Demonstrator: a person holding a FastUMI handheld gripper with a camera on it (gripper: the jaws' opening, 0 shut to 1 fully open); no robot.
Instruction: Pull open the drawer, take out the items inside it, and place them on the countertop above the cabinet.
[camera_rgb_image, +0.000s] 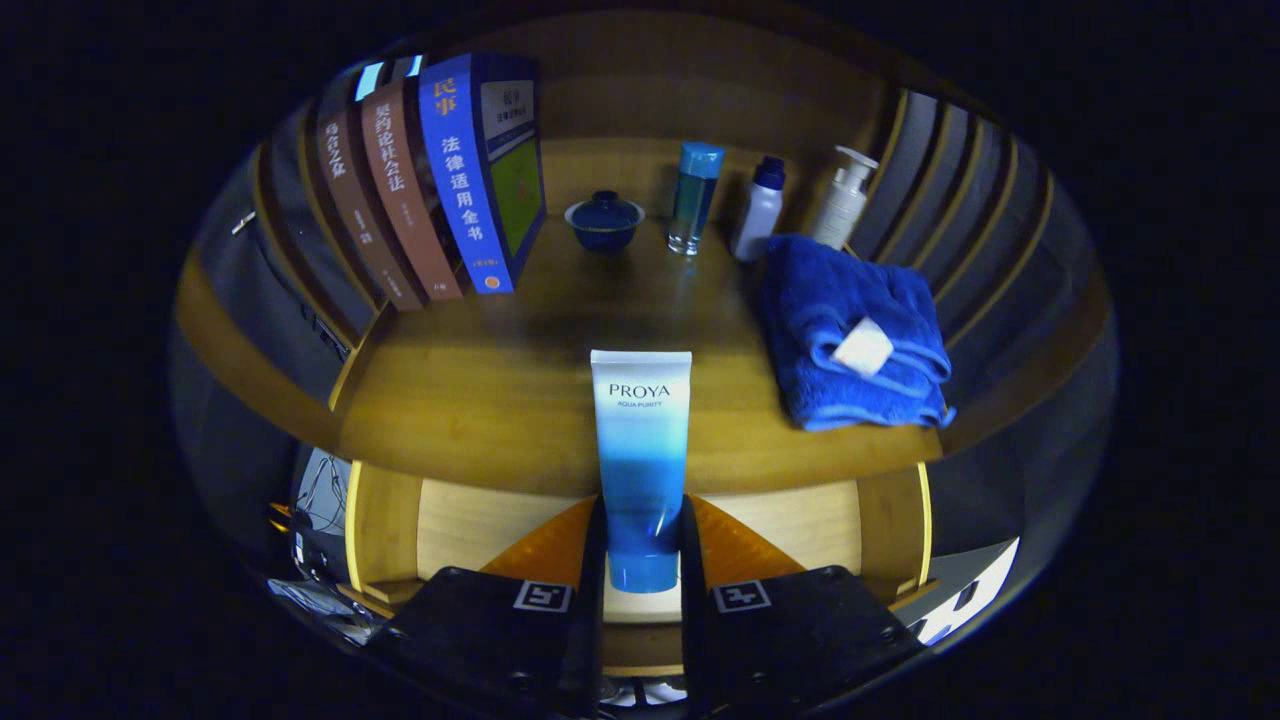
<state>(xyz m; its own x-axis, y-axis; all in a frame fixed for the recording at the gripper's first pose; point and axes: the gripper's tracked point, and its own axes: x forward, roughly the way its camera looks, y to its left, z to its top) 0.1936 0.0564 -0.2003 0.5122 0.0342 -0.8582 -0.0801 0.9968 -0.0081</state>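
So the gripper (643, 545) is clamped on a blue-and-white tube (641, 450), both fingers (592, 545) pressed against its lower end, one on each side. The gap between them is narrow, just the width of the tube. The tube stands upright out of the grip, cap end down between the fingers, the flat white end up top.

The gripper points straight ahead at the cabinet, level, with the tube held over the open drawer (480, 525). The tube's upper half overlaps the front edge of the countertop (500, 380) in this view; can't tell if it's touching the wood or hanging just above it. What shows of the drawer's pale bottom looks bare on both sides of the fingers.

On the countertop: a folded blue towel (850, 330) to the right of the tube with a small white piece (862, 346) on it. At the back there's a lidded blue cup (604, 220), a tall blue bottle (694, 197), a white bottle with a dark cap (760, 208), and a pump bottle (843, 198), lined up in a row. Books (440, 180) stand leaning at the back left.
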